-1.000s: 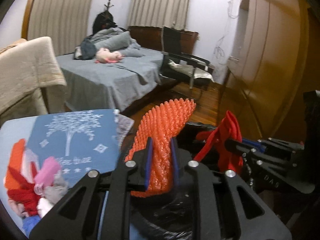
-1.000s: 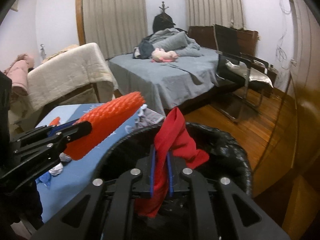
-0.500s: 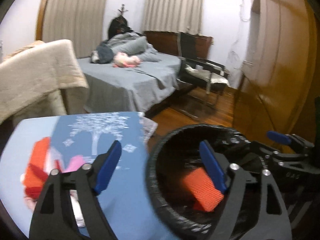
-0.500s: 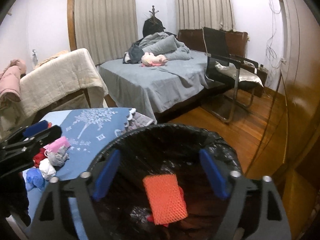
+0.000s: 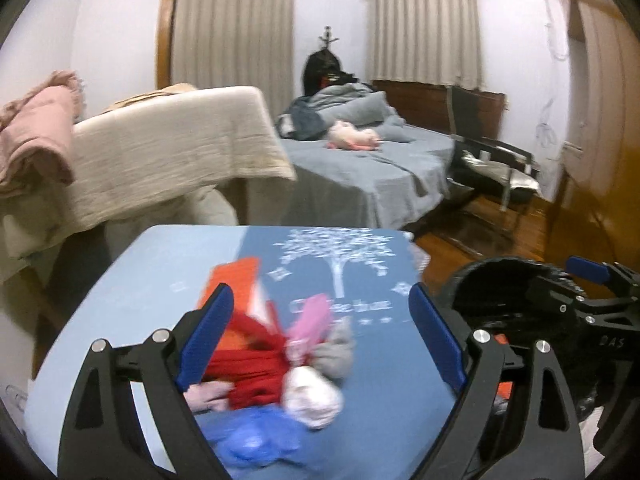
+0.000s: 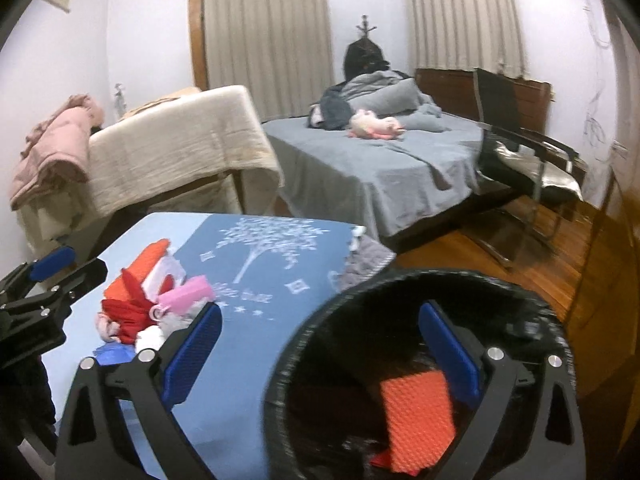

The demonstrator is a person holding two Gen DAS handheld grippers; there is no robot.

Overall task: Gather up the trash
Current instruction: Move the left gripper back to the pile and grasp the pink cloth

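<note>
Blur smeared the trash pile (image 5: pixel 280 364) on my blue tablecloth (image 5: pixel 160 264), so I could only sort it by colour: red cloth, an orange piece, something pink, grey and white wads, and a blue crumple nearest me, its lower edge cut off by the frame. My left gripper (image 5: pixel 320 340) hung over that pile with its jaws wide; they had just been opening, and nothing was pinched between the blue pads, though the heap showed in the gap beneath them. My right gripper (image 6: pixel 320 352) was also spread wide, its jaws likewise just opened and empty, straddling the near rim of the black-lined bin (image 6: pixel 400 280) beside the table. Inside the bin lay the orange mesh piece (image 6: pixel 416 416), with a scrap of red at its lower edge; the rest of the bin's inside was too dark to read. In the left view the bin was mostly hidden behind my right gripper. Whether the tablecloth's printed words under the white tree said anything legible, I could not tell.
</note>
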